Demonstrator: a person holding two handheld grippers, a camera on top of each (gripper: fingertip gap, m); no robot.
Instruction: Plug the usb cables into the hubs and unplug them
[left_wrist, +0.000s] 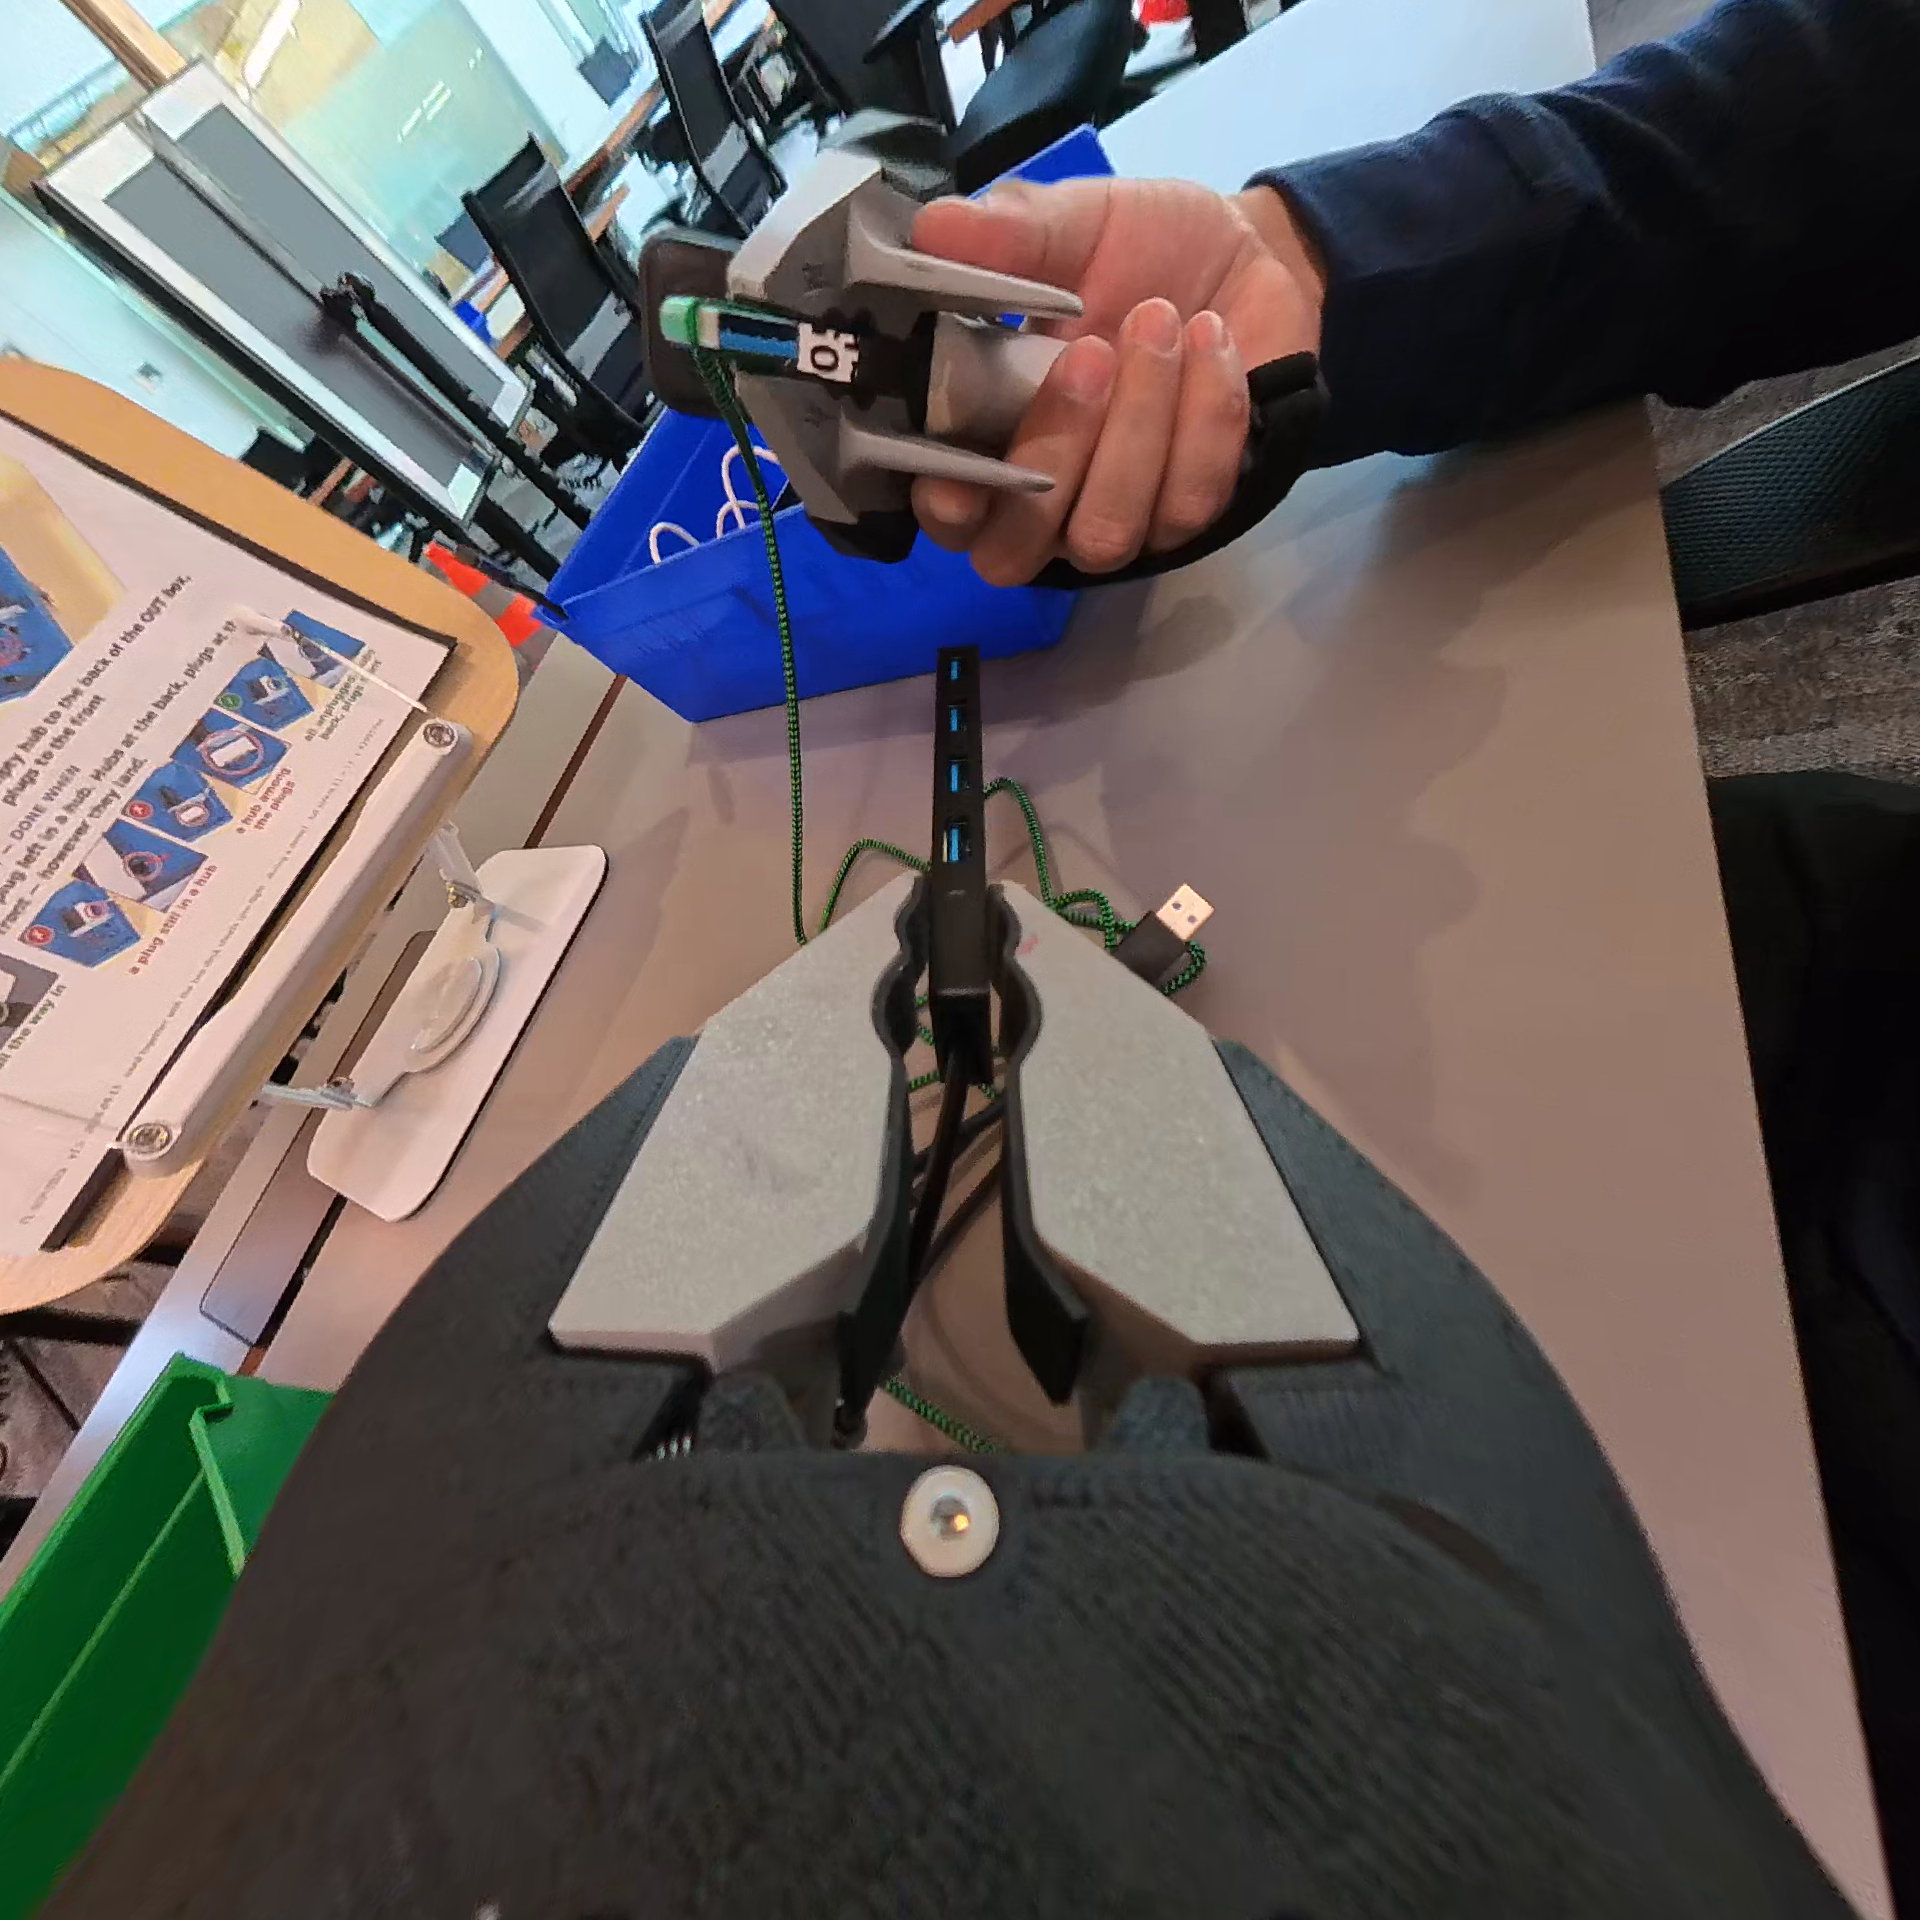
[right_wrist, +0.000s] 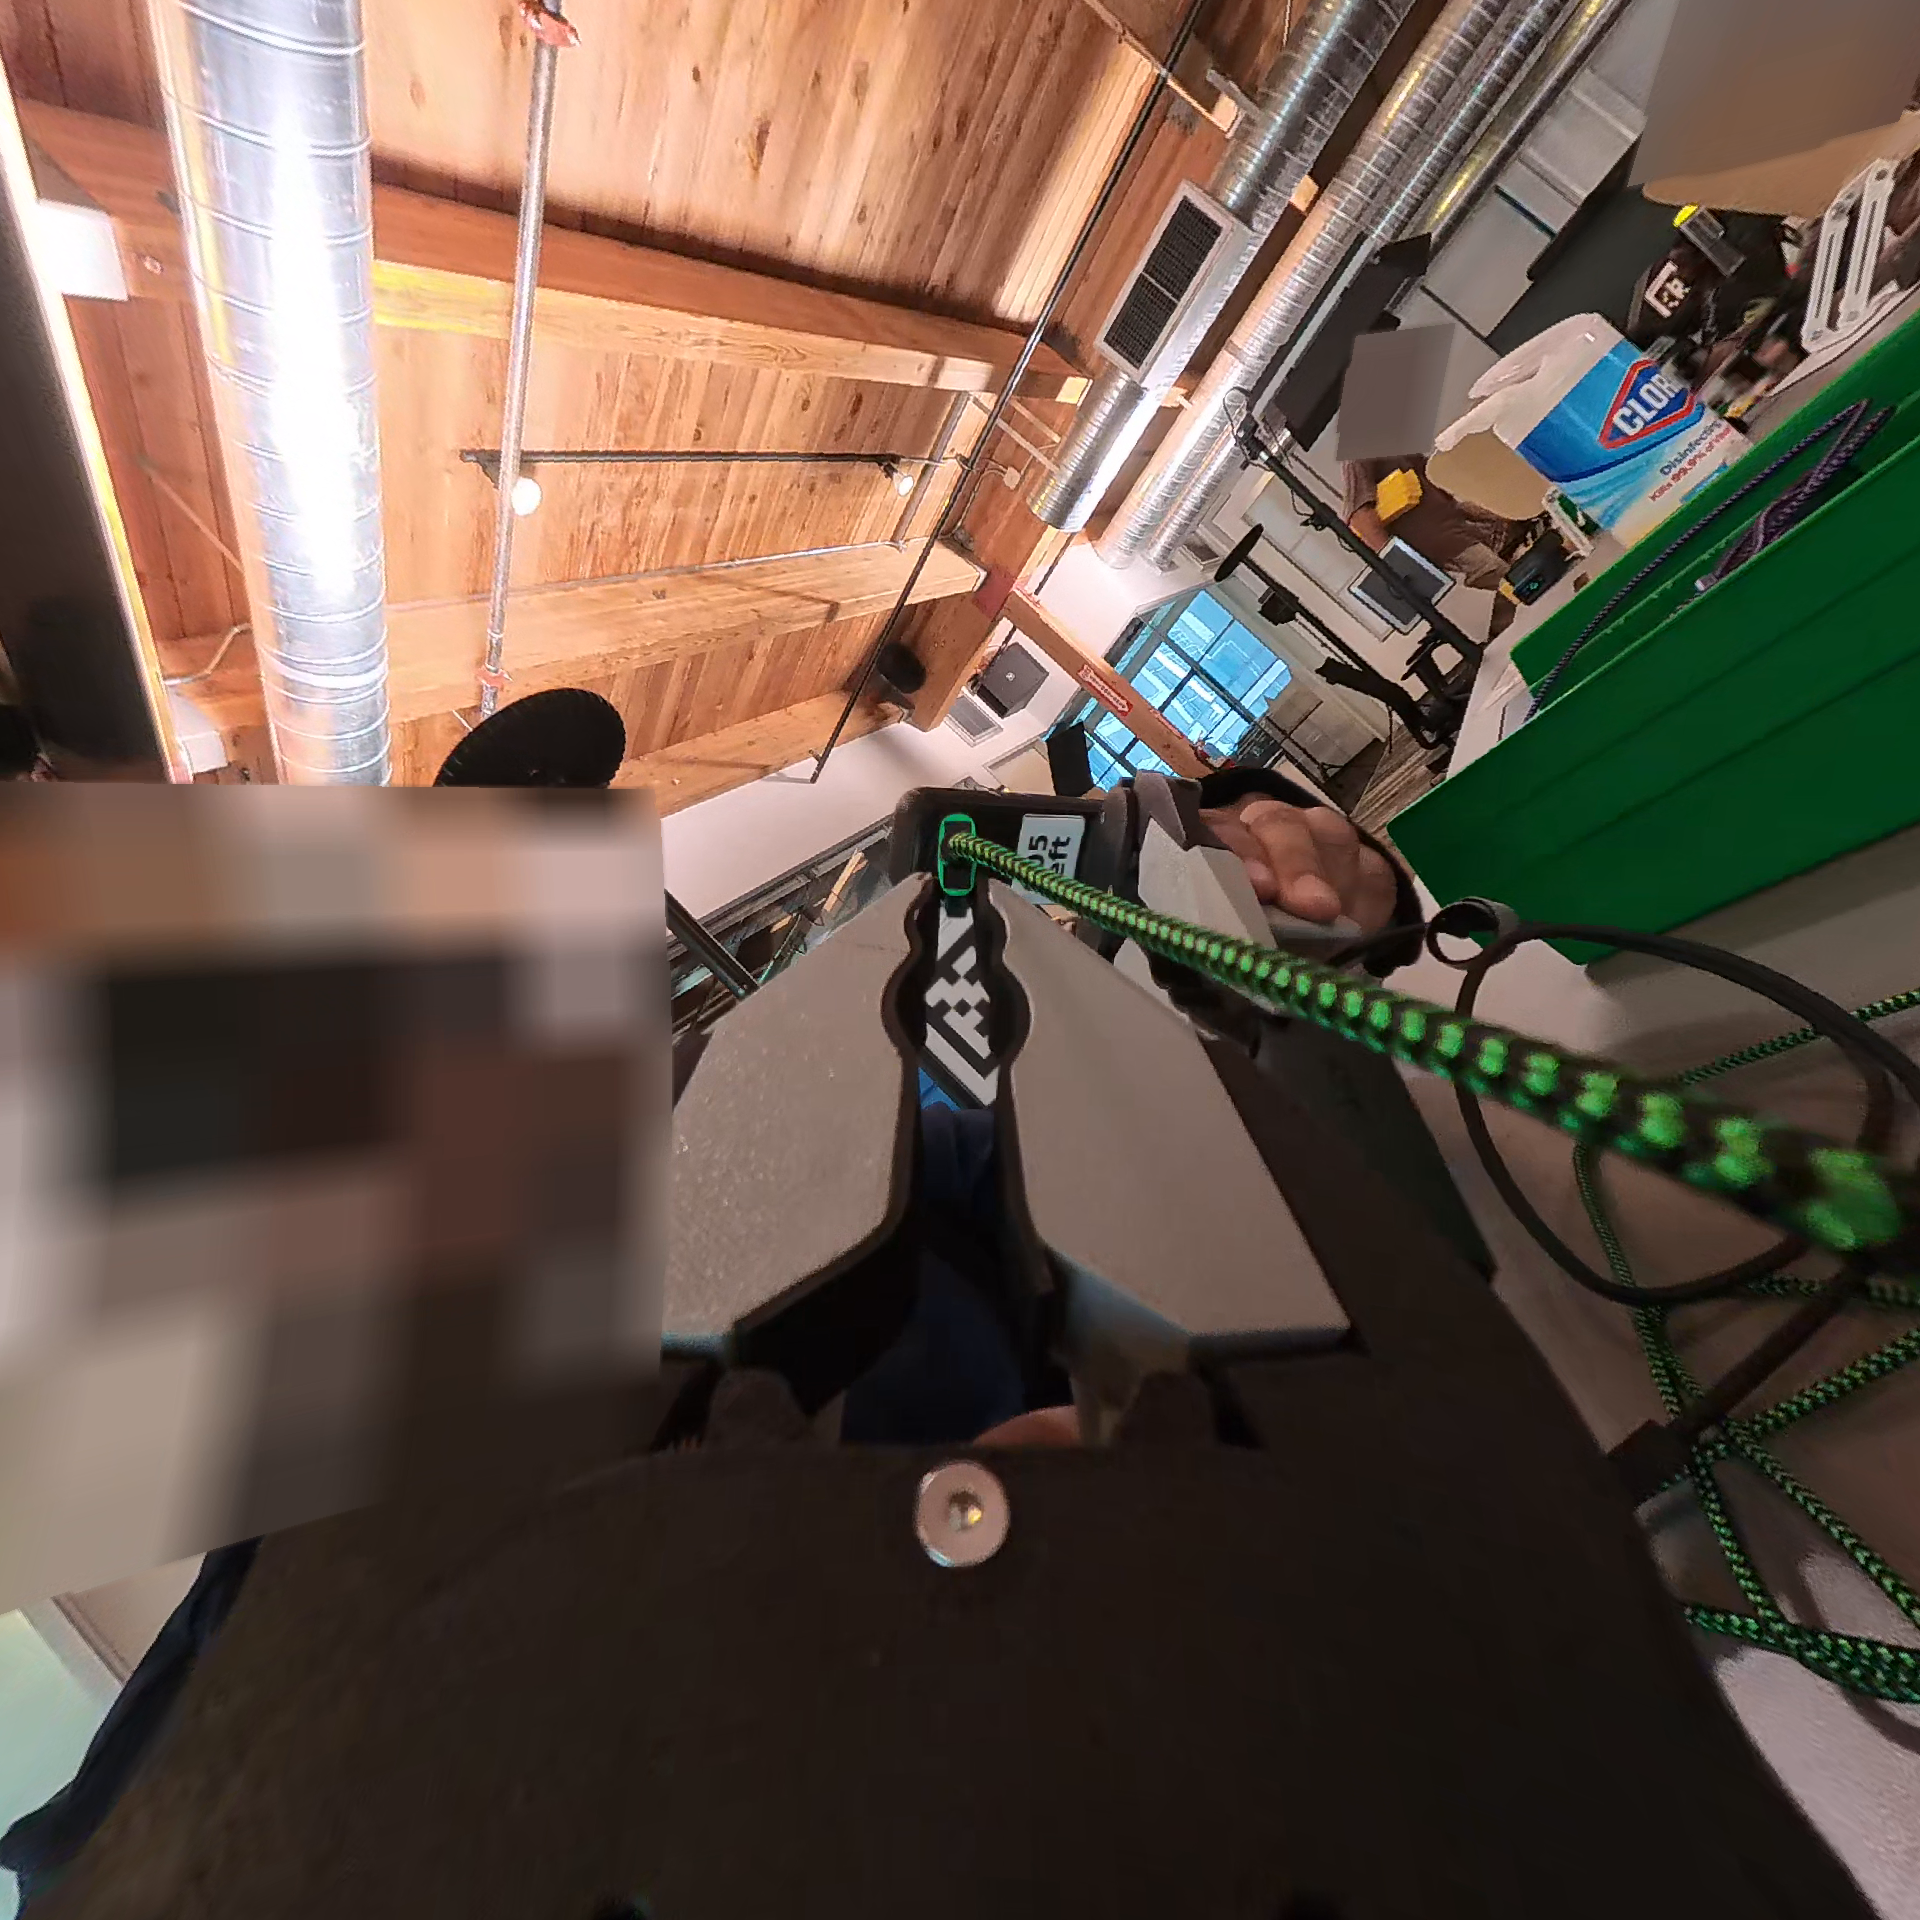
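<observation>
Hub (left_wrist: 957, 821) sits mid-frame, clamped in my left gripper (left_wrist: 958, 914); my right gripper (right_wrist: 956, 914), upper centre, pinches the green cable (left_wrist: 774, 582) by its plug (left_wrist: 727, 330). Plugging is in hand, I judge; next I must line the plug up with a port.

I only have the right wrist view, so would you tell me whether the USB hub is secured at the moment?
Observer: Yes, the left gripper has its jaws shut on the black USB hub, near its cable end.
Operator: Thank you. Are any of its ports occupied?
Observer: No, all four blue ports are empty.
Operator: Is there another plug nearby?
Observer: A loose USB-A plug lies on the table, just right of the left gripper.
</observation>
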